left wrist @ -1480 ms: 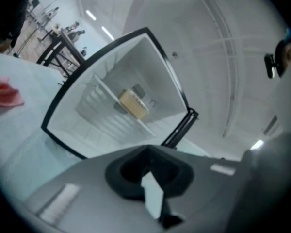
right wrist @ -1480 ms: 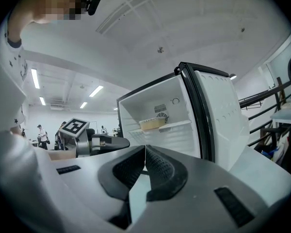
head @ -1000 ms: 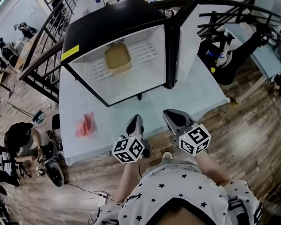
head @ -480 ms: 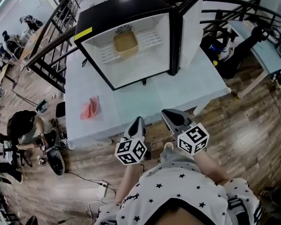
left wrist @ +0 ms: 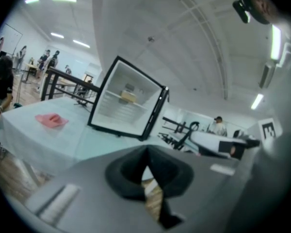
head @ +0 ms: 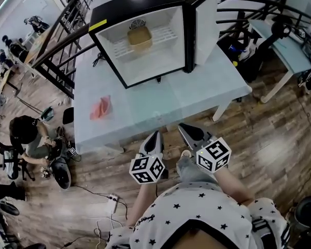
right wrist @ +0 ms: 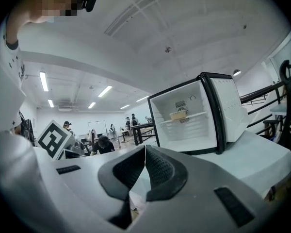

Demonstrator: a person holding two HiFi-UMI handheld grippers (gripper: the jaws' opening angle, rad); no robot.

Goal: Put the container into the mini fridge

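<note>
Both our left tongs (head: pixel 155 134) and right tongs (head: pixel 183 126) are pressed closed, holding nothing. We see the tan square container (head: pixel 140 37) sitting on the white shelf (head: pixel 165 34) inside the open black mini fridge (head: pixel 137 5).

The floor (head: pixel 269 139) is wooden planking in mixed brown tones. 2 tables stand on it. The nearer table (head: pixel 145 105) has a pale cover, and its left edge runs along a black metal railing (head: pixel 62 45) (more black rails cross behind its far right corner). The 2nd table (head: pixel 287 58), also pale, stands well apart at the right. Overhead, a white arched ceiling (right wrist: pixel 184 28) spans the hall, with long strip lights (right wrist: pixel 43 81) glowing further back.
</note>
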